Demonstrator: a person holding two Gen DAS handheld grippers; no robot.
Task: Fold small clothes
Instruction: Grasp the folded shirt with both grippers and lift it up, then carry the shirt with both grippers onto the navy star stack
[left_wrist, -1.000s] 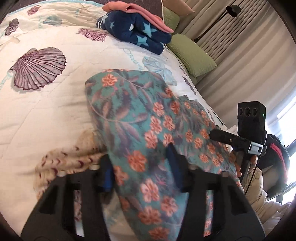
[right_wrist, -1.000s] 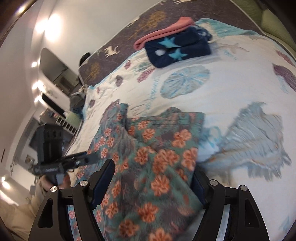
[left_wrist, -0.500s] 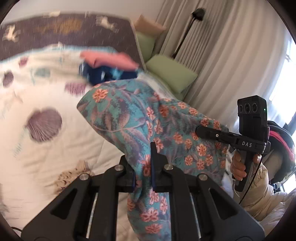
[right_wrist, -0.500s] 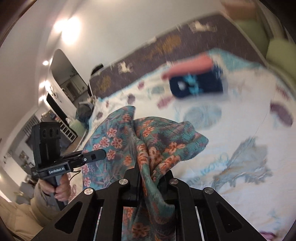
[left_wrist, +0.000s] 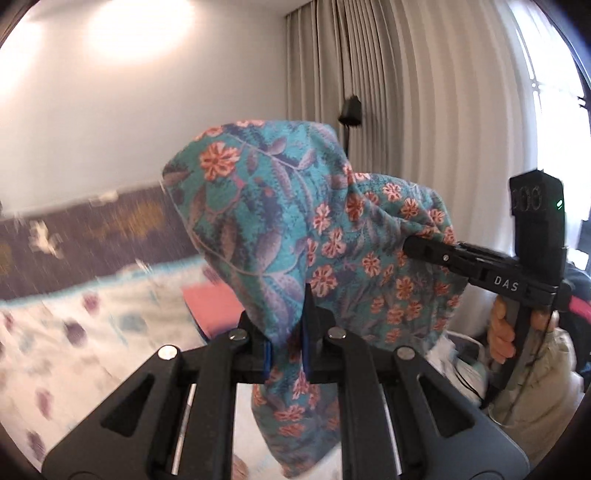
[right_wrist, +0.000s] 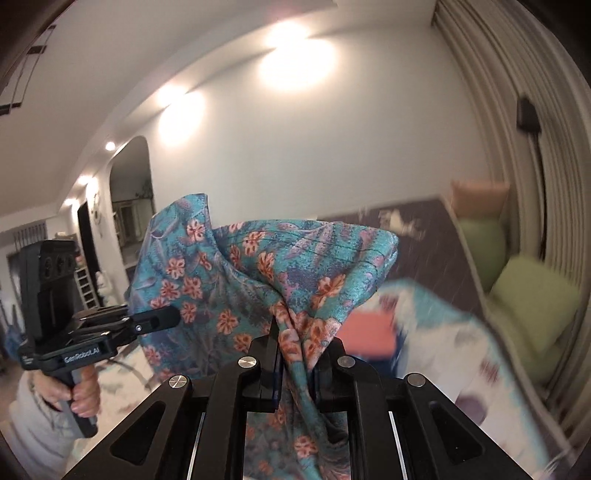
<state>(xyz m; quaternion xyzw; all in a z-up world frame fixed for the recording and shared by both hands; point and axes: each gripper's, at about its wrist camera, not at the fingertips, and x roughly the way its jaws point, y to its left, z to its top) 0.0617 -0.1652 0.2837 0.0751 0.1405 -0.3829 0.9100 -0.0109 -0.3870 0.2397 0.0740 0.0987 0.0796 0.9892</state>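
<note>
Teal floral garment (left_wrist: 280, 221) hangs pinched in the jaws of left gripper (left_wrist: 286, 347) and right gripper (right_wrist: 295, 365).

Home bedroom: patterned bedspread (left_wrist: 92, 325), green pillows (right_wrist: 532, 306), floor-length curtains (left_wrist: 406, 110), floor lamp (left_wrist: 351, 110).

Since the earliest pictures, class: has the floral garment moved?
Yes. The floral garment has gone up: it lay on the bedspread and now hangs above it against the wall, pinched by the left claw and right claw.
</note>
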